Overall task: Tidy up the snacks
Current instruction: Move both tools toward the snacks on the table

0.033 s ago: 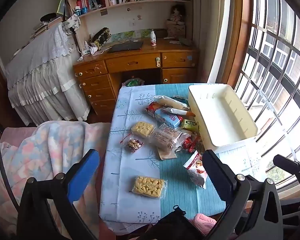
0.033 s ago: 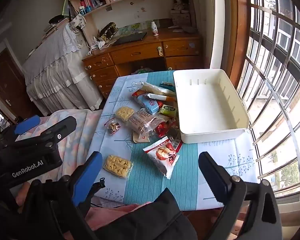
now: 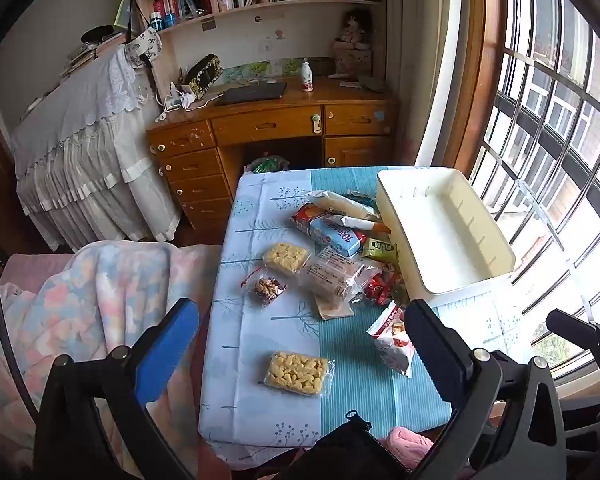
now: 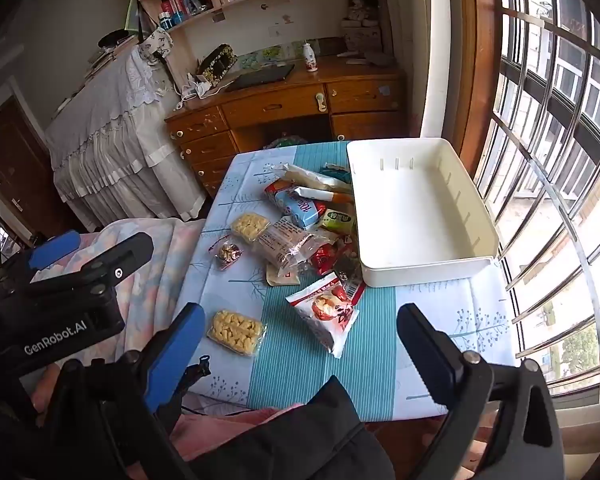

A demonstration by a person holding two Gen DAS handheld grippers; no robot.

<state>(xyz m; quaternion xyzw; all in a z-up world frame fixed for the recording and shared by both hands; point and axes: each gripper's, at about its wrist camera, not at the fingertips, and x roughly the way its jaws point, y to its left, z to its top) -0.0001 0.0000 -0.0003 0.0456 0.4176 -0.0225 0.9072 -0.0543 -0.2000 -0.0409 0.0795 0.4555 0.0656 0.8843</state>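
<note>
Snacks (image 3: 332, 256) are lying loose on the desk (image 3: 256, 412), and nothing is shifting between the earlier pictures and these. Every packet is sitting where it was, and both tools are hanging back at the bottom of their frames. So the sorting is not yet under way, as far as I can judge.

The left gripper (image 3: 300, 308) is tilting down toward the desk with its jaws spread wide and nothing between them. The right gripper (image 4: 302, 312) is doing the same, jaws well apart and empty.

In the left wrist view, most packets are crowding together at centre frame, just beside the left wall of the white bin (image 3: 496, 248). The bin is standing empty toward the right, near the window. A few packets are lying apart from the heap:
- a yellow cracker pack (image 3: 298, 374) low in the frame
- a red-and-white packet (image 3: 392, 340) just left of the right-hand jaw
- a small nut packet (image 3: 268, 288) left of the heap

In the right wrist view, the red-and-white packet (image 4: 328, 312) is sitting almost centred between the open jaws. That makes it a likely first pick, with the bin (image 4: 420, 270) waiting just above and to the right of it.
</note>
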